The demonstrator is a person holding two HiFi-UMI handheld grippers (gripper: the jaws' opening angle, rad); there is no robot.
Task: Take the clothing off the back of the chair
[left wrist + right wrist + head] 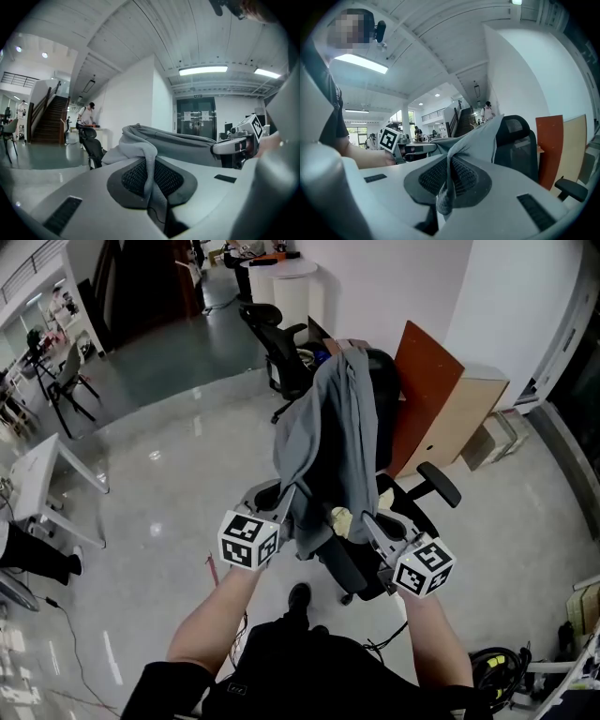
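A grey garment (333,432) hangs in front of a black office chair (427,486). Its top edge reaches the chair's headrest (382,367), and I cannot tell whether it still rests on it. My left gripper (288,497) is shut on the garment's left lower edge and my right gripper (368,519) on its right lower edge. In the left gripper view a fold of grey cloth (151,171) is pinched between the shut jaws, and the right gripper (234,146) shows beyond it. In the right gripper view a cloth edge (447,180) is pinched the same way, with the chair back (516,140) behind.
A second black office chair (279,345) stands farther back. An orange board (424,381) and a wooden panel (459,418) lean on the wall behind the chair, with a cardboard box (494,439) beside them. A white table (42,474) is at the left. Cables (497,671) lie at the lower right.
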